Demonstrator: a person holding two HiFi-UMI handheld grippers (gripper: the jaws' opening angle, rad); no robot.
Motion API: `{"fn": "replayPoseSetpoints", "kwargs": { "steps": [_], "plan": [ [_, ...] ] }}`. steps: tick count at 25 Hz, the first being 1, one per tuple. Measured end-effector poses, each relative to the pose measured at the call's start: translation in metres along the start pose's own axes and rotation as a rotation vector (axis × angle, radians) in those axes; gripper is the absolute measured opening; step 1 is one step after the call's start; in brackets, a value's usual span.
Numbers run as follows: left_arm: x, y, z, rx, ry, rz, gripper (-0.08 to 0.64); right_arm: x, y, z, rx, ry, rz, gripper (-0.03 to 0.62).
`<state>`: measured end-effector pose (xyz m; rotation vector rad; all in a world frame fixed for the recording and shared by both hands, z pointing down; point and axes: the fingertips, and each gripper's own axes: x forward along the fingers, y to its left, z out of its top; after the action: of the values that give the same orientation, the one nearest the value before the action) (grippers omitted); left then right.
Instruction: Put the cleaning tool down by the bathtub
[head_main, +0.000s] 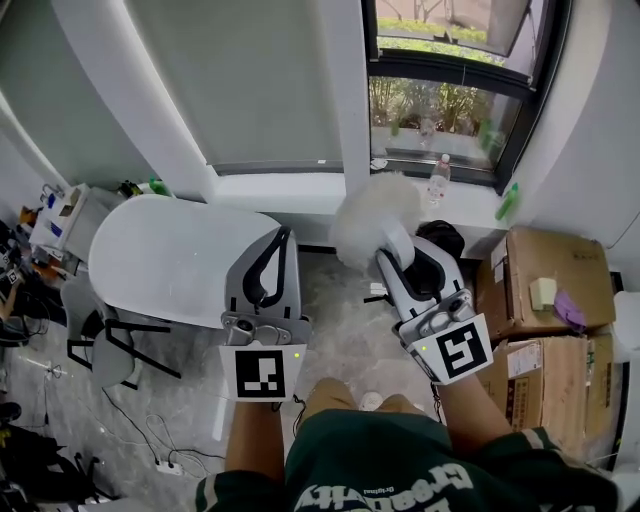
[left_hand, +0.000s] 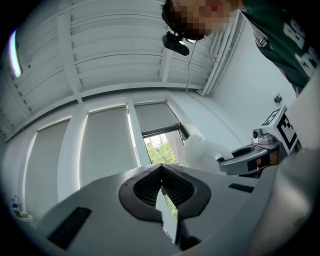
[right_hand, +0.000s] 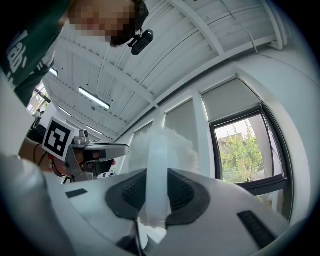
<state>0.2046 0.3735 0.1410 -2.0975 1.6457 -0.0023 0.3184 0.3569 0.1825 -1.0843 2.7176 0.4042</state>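
The right gripper (head_main: 395, 255) is clenched on the pale, translucent handle (right_hand: 156, 185) of the fluffy white cleaning tool (head_main: 378, 215). The right gripper view shows the handle upright between both ribbed black pads, with the fluffy head (right_hand: 167, 145) rising just past the jaw tips. The tool is carried in the air, not resting on anything. In the head view its head shows just right of the white oval bathtub (head_main: 160, 260), in front of the white window sill (head_main: 270, 190) and left of the brown cardboard boxes (head_main: 545, 285). The grey marbled floor (head_main: 340, 320) lies beneath.

The left gripper (head_main: 283, 233) is beside the right one, over the bathtub's right end. Its jaws are closed tip to tip with nothing between them.
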Motion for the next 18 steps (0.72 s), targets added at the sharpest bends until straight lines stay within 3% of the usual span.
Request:
{"fn": "replayPoseSetpoints", "kwargs": {
  "steps": [18],
  "plan": [
    [0.035,0.003,-0.017,0.013,-0.056,-0.008,0.006,0.030,-0.031,-0.004,-0.043,-0.068,-0.002,0.092]
  ]
}}
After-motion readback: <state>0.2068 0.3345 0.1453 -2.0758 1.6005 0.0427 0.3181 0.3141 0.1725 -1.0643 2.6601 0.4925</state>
